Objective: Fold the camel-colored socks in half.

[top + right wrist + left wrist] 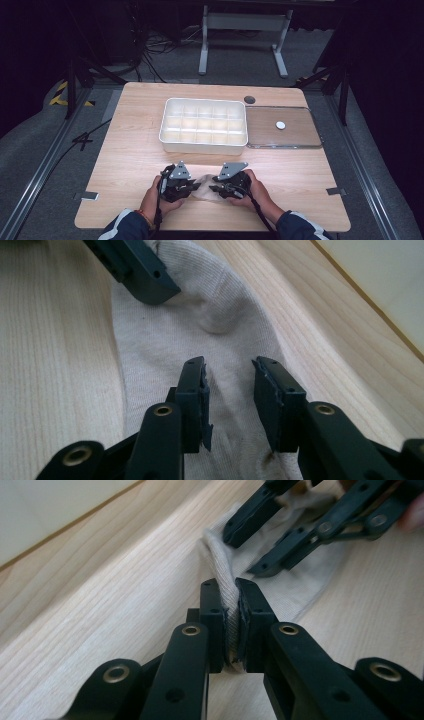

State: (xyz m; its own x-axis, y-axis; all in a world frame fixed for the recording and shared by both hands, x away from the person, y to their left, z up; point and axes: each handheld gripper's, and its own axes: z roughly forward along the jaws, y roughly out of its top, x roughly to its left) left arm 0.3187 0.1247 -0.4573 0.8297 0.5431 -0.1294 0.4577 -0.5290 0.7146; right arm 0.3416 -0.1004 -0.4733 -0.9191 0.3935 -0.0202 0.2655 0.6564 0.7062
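Working on the cream sock [204, 187] near the front edge of the counter [130, 150], and we're honestly still at the start. The left claw [229, 587] is clenched on a pinched-up ridge of the sock's knit, so that grab looks done. The right claw [229, 371] sits over the sock with its jaws apart, fabric lying flat between them and not pressed, so we'd call that side released and the second grab still to come.

In the high view both hands sit close together on the sock, left claw [192, 186] and right claw [216, 189] facing each other across it. The sock is flat on the wood, a bit rumpled, not lifted.

Behind it the white compartment tray [165, 131] looks empty in every cell we can make out, with its clear lid [300, 142] lying just to the right. If the sock is headed for that tray, then the lift, any folding and the placing are all left.
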